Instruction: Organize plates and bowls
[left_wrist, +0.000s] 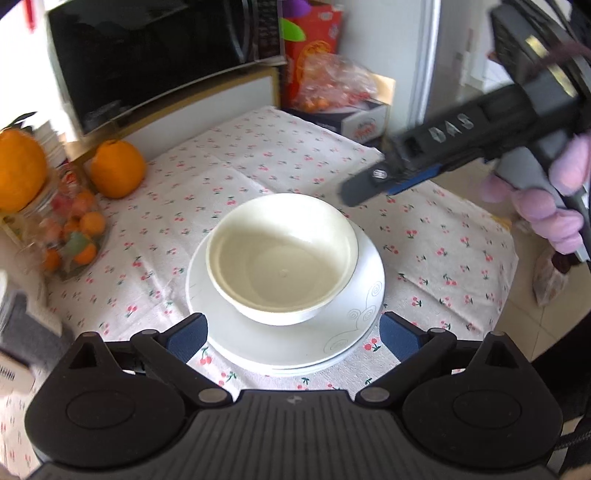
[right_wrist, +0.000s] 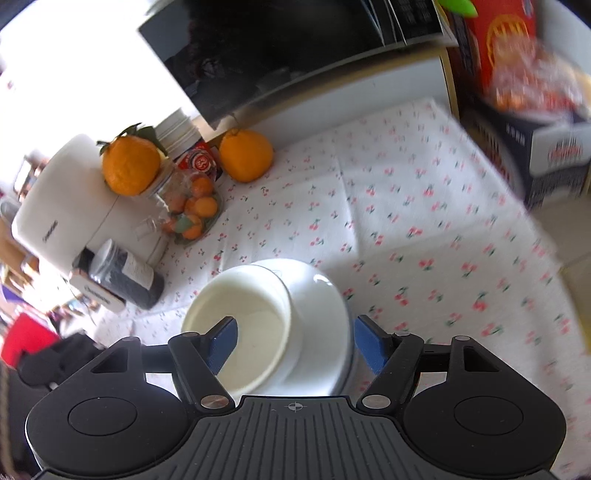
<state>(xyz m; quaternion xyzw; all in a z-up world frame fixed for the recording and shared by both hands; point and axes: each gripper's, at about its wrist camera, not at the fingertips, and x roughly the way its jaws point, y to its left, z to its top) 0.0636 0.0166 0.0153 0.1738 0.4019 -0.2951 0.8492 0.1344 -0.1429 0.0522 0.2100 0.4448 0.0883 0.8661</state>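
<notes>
I count one cream bowl (left_wrist: 282, 258) sitting in a stack of white plates (left_wrist: 295, 347); at least two rims show at the stack's 6 o'clock edge, though I cannot tell the exact number. The stack stands mid-way on the cherry-print tablecloth (left_wrist: 424, 266). Two big oranges (left_wrist: 117, 168) lie toward 10 o'clock, one of them on top of a jar of small oranges (right_wrist: 192, 210), and one black microwave (left_wrist: 147, 55) fills 11 o'clock. My left gripper (left_wrist: 291, 338) tilts down at the stack with its jaws spread wide, the blue pads flanking the plates' near edge and holding nothing. My right gripper (right_wrist: 295, 345) also slants downward; in the left wrist view it comes in from 2 o'clock, gripped by a hand in a pink glove (left_wrist: 546, 206). Its jaws are apart, straddling the bowl's rim, with no pad pressing on it.
</notes>
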